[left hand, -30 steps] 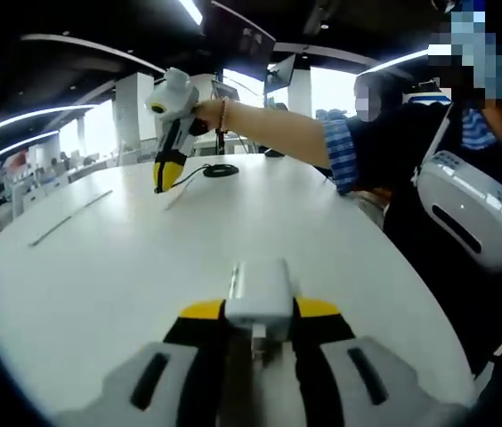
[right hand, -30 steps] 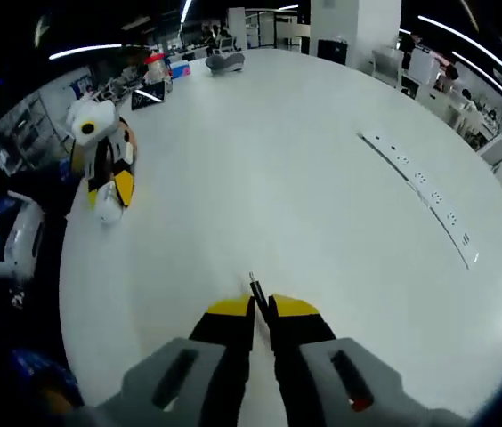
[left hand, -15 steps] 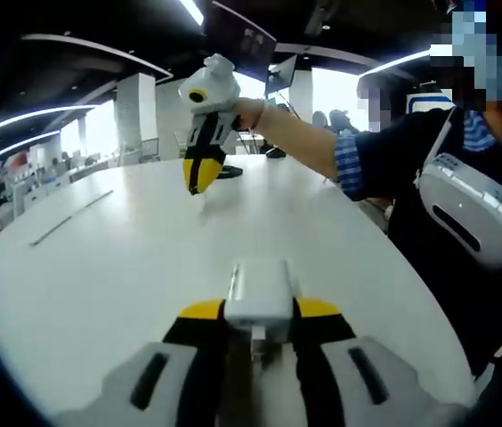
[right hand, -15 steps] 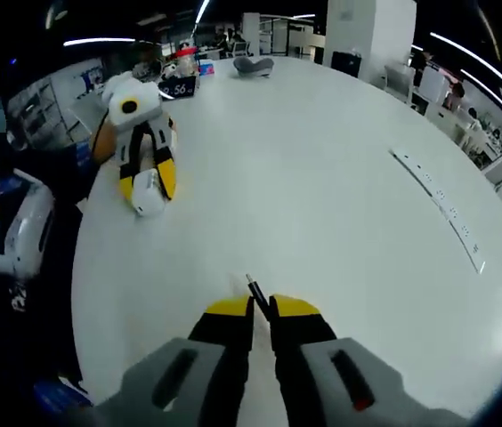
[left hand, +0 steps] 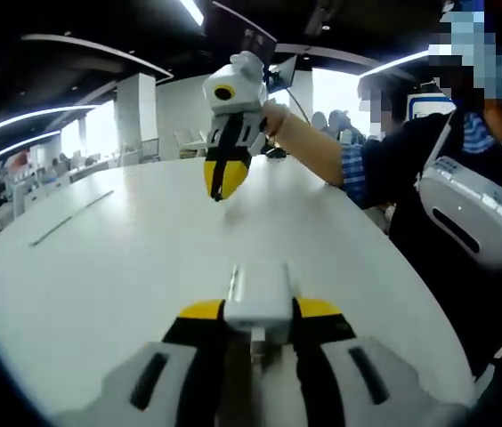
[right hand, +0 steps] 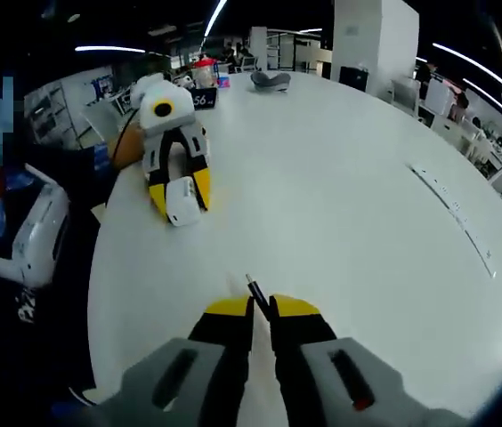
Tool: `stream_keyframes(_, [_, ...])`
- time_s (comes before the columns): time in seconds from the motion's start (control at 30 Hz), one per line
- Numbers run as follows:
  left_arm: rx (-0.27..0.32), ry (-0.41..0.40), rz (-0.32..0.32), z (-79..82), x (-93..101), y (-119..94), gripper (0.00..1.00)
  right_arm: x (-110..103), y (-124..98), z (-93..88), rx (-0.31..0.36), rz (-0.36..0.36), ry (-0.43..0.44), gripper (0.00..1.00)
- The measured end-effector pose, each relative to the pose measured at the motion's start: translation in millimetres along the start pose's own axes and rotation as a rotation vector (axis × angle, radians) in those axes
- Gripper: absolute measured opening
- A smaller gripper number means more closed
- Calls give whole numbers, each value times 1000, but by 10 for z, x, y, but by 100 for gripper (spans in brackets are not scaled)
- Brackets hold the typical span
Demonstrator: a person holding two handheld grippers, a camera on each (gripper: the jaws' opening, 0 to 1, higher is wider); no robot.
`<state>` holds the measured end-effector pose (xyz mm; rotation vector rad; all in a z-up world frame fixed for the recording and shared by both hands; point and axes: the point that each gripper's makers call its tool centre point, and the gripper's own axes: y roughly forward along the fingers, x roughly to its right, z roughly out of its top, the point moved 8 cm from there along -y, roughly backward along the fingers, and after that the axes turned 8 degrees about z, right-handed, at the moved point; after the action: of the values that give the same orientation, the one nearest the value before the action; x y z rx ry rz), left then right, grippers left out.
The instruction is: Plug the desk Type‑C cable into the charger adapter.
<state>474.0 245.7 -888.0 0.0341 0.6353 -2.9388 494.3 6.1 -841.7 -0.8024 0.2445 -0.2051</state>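
Above the near edge of a round white table [left hand: 100, 258], the left gripper [left hand: 258, 313] clamps a white charger adapter [left hand: 259, 298] between its yellow-tipped jaws, the block standing just clear of the tabletop in the left gripper view. Facing it over the table's middle, the right gripper [left hand: 220, 178] hangs in the air with its yellow tips pressed together, held by a person's hand [left hand: 273, 118] reaching in from the right edge. In the right gripper view, the right gripper [right hand: 259, 308] is closed on the Type-C cable [right hand: 255, 292], whose dark plug sticks out past the tips and points across the table [right hand: 340, 213] toward the left gripper [right hand: 180, 197] and the adapter [right hand: 182, 201] near the left edge. A small sign [right hand: 205, 100] at the far edge reads "56"; the rest is too small to read.
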Motion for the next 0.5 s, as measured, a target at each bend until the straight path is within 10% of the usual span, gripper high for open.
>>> stream_keyframes(0.5, [1, -1, 5, 2, 13, 2, 29, -234, 165, -89, 51, 87, -62, 7])
